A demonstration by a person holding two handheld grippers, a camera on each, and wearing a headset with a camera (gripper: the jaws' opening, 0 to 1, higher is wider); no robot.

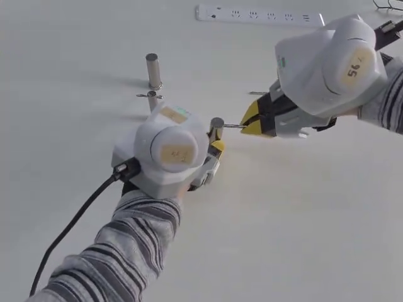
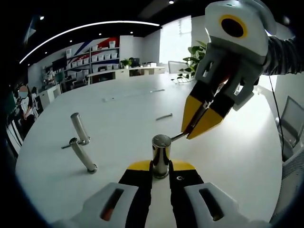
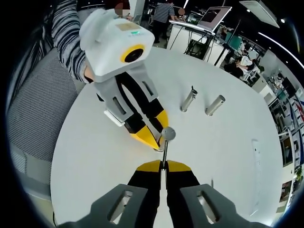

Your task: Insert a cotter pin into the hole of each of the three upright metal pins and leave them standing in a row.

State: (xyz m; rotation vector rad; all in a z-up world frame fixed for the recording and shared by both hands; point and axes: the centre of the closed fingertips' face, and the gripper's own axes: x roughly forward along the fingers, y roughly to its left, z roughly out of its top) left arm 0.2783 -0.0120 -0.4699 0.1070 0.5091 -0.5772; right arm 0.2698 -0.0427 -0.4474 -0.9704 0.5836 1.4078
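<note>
1. My left gripper (image 2: 160, 169) pinches the nearest metal pin (image 2: 161, 151) at its lower part and holds it upright on the white table (image 1: 302, 220).
2. My right gripper (image 3: 164, 164) is pressed together on a cotter pin (image 3: 164, 151). The tip is at the head of the held pin, on its right side. I cannot tell if it is in the hole.
3. I judge the cotter pin must stay level and in line with the hole. I should push slowly while the left grip stays firm.
4. Beyond the held pin, to its left, stand the middle metal pin (image 1: 151, 99), with a cotter pin across it, and the far metal pin (image 1: 152, 70).
5. A loose cotter pin (image 1: 257, 93) lies beyond the held pin, to its right. Nearer than the held pin the table is open, and I would withdraw there.
</note>
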